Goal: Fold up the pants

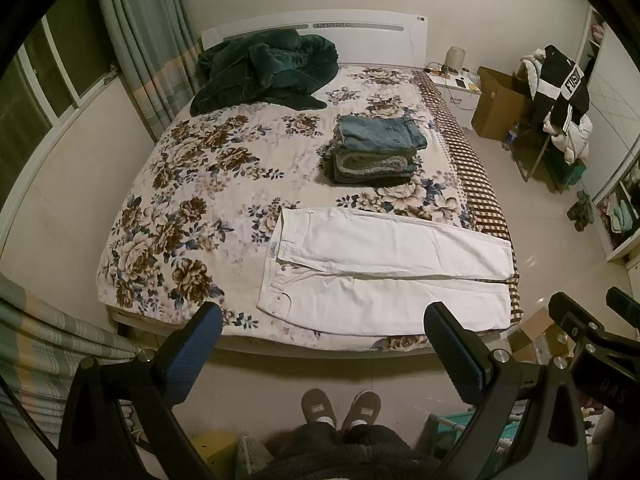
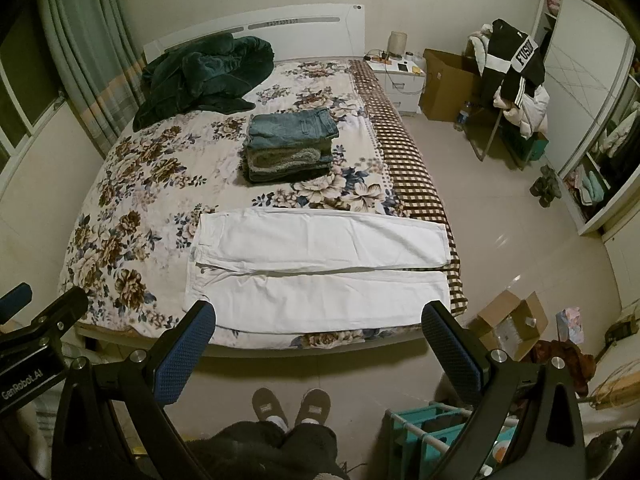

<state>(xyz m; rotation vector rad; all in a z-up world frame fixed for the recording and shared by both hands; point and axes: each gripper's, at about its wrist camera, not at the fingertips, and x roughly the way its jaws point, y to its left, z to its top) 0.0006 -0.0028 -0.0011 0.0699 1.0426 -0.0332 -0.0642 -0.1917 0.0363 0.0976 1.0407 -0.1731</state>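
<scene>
White pants lie flat on the near edge of the floral bed, waistband to the left, legs running right side by side. They also show in the right wrist view. My left gripper is open and empty, held above the floor in front of the bed, short of the pants. My right gripper is open and empty too, also in front of the bed edge. Its body shows at the right of the left wrist view.
A stack of folded jeans sits mid-bed, with a dark green blanket at the headboard. A nightstand, cardboard boxes, a clothes-laden chair and a teal rack stand to the right. My slippered feet are on the floor.
</scene>
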